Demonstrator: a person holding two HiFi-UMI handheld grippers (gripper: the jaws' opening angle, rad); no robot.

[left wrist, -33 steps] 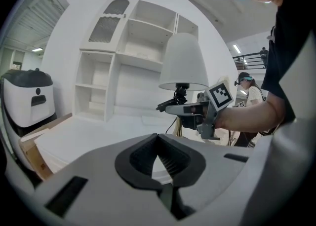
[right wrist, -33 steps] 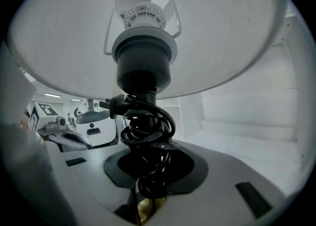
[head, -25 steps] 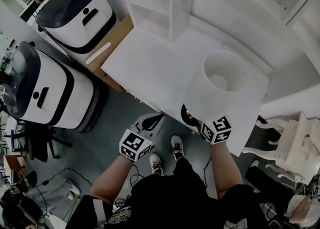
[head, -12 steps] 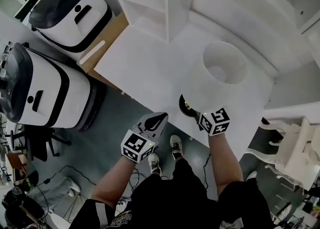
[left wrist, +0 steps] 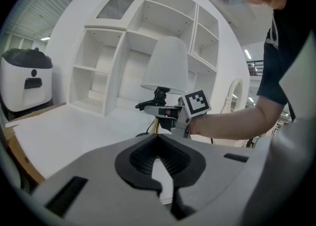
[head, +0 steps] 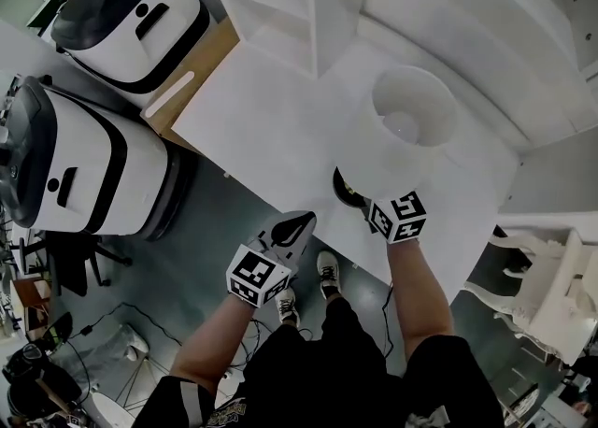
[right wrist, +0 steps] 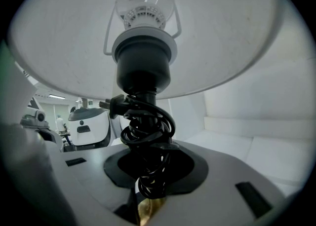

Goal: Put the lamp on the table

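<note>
The right claw point(head: 359, 200) clamped the lamp point(head: 397, 136) by its cord-wrapped stem at the desk point(head: 262, 122) edge. The left claw point(head: 301, 223) was closed, empty.

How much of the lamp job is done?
Done: the white-shaded lamp, with its black socket and gold stem, is over the white table, base near the front edge. In hand: the right gripper clamps its cord-wrapped stem. Left: set it fully down (I can't tell if it's touching) and let go. The left gripper is shut, empty.
</note>
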